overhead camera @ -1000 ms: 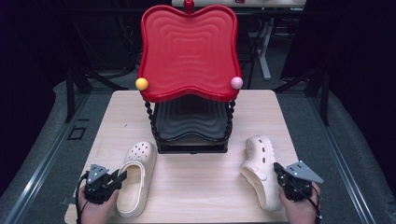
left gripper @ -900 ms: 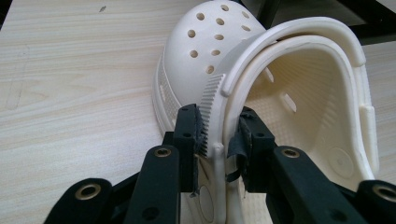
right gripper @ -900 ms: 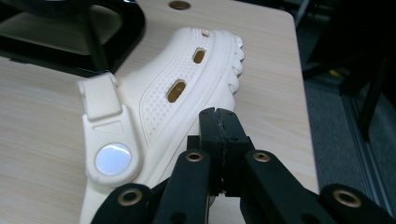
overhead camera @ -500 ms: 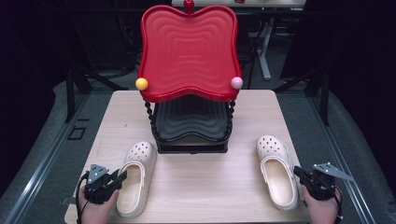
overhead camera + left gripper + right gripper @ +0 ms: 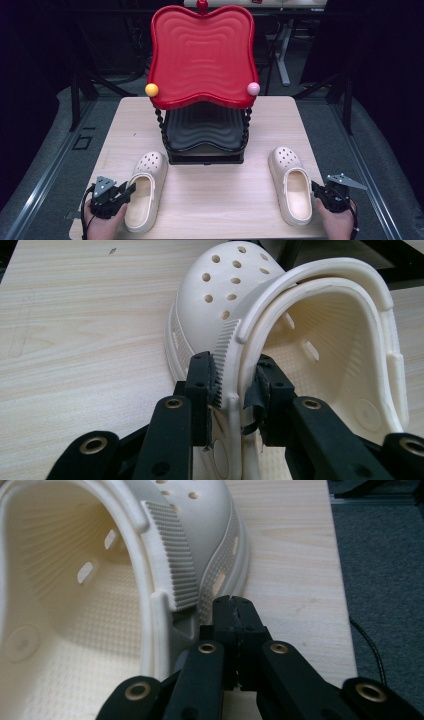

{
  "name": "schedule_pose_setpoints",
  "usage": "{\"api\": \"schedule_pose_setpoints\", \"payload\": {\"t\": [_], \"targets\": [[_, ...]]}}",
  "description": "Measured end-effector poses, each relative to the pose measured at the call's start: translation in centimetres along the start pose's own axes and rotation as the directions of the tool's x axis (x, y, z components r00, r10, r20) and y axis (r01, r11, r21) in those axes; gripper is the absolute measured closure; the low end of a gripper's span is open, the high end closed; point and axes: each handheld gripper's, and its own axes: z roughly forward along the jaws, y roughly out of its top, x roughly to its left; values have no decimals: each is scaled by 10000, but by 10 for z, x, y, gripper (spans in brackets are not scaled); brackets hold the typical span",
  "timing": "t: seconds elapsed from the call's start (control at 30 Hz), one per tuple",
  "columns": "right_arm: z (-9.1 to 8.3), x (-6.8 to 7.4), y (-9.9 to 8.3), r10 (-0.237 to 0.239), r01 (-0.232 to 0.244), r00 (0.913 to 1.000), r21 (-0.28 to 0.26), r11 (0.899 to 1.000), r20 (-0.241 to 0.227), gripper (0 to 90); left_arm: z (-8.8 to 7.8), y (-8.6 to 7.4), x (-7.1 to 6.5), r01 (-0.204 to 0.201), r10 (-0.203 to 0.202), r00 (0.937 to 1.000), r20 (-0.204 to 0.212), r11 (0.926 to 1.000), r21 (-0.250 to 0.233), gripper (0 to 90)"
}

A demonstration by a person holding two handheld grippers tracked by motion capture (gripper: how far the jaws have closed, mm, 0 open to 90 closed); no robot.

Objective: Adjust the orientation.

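Two cream perforated clogs lie upright on the wooden table, toes pointing away from the person. The left clog [image 5: 145,191] sits near the left edge, the right clog [image 5: 293,186] near the right edge, well apart.

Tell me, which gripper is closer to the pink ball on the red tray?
Right. The right gripper sits below the pink ball on its side; the left gripper is farther, across the table, clamping the left clog.
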Motion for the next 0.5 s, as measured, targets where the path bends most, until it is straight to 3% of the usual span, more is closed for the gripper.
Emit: {"api": "schedule_pose_setpoints", "payload": {"t": [0.1,0.23,0.37,0.4,0.43,0.5], "targets": [[-15,0,6,41,-20,9996,-720,9974,285,847,0,0,0,2,-2,10000,4,10000,3,720],[-49,15,18,-540,544,9985,-1670,9845,73,763,0,0,0,34,-34,10000,38,10000,16,717],[-54,28,18,-966,960,9953,-1511,9838,36,710,0,0,0,40,-40,10000,57,10000,14,717],[-54,32,18,-1246,1248,9922,-1354,9829,101,695,0,0,0,34,-34,10000,69,10000,23,717],[-51,40,14,-1893,1929,9810,-1122,9748,422,672,0,0,0,14,-14,10000,86,10000,26,716],[-48,42,12,-2071,2121,9766,-1018,9719,578,659,0,1,0,13,-13,10000,87,10000,21,716]]}}
